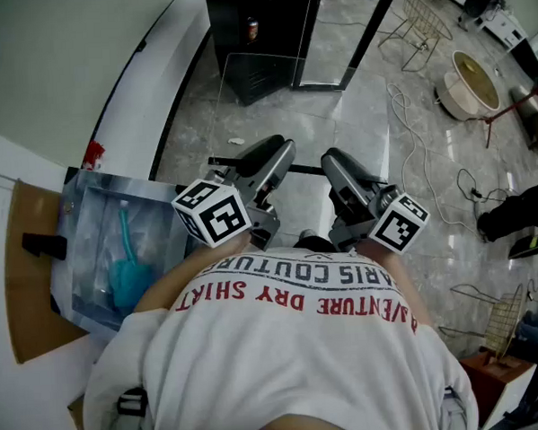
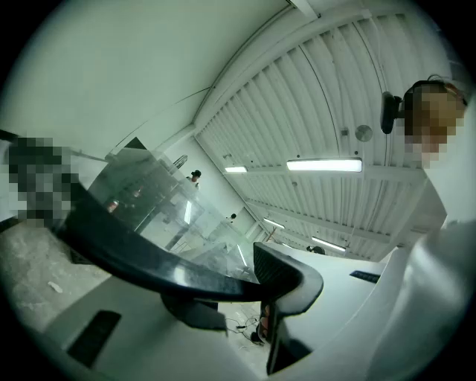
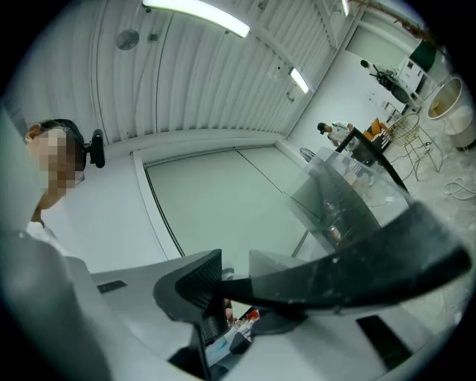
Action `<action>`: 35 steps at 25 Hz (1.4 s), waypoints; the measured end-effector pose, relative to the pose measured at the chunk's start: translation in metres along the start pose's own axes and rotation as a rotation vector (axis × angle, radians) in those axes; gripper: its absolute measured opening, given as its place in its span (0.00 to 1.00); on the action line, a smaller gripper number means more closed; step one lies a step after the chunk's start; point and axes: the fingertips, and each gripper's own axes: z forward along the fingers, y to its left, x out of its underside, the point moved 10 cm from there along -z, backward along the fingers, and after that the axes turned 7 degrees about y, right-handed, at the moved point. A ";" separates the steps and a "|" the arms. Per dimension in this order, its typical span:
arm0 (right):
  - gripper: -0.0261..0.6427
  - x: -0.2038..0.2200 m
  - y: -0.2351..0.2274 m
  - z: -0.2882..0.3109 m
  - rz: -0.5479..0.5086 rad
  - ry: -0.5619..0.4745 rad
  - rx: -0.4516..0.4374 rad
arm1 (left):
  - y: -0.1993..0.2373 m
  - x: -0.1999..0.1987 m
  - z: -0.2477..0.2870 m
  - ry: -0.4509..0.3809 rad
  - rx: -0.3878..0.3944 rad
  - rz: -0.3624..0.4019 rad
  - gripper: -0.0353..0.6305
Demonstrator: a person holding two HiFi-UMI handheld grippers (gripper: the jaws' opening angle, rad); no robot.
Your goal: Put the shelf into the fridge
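Right now both pairs of jaws closed on black near rim of shelf (image 1: 265, 102); left gripper (image 1: 280, 151) pinching rim's left end, right gripper (image 1: 333, 159) its right end; glass pane reaching forward beyond jaws, above floor (image 1: 372, 114); fridge (image 1: 259, 30) farther ahead, past pane's far edge.

The shelf (image 1: 281, 101) is showing clear glass edged in black. The left tool (image 1: 282, 153) and right tool (image 1: 331, 160) are gleaming dark grey, their marker cubes (image 1: 213, 212) showing black-and-white squares. The shirt (image 1: 294, 352) is showing white with red lettering. The floor (image 1: 442, 254) is looking grey and marbled.
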 end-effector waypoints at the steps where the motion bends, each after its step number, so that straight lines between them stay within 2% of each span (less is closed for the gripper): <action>1: 0.22 0.001 0.000 0.000 0.002 0.000 0.001 | 0.000 0.000 0.000 0.002 0.000 -0.001 0.24; 13: 0.23 -0.004 -0.021 -0.009 0.027 0.007 0.014 | 0.004 0.008 0.021 0.026 -0.020 -0.019 0.24; 25: 0.23 -0.045 -0.092 0.016 0.080 0.066 -0.002 | 0.042 -0.006 0.083 0.030 -0.093 -0.057 0.25; 35: 0.23 -0.096 -0.160 0.061 0.096 0.126 -0.043 | 0.087 -0.037 0.143 -0.006 -0.153 -0.078 0.25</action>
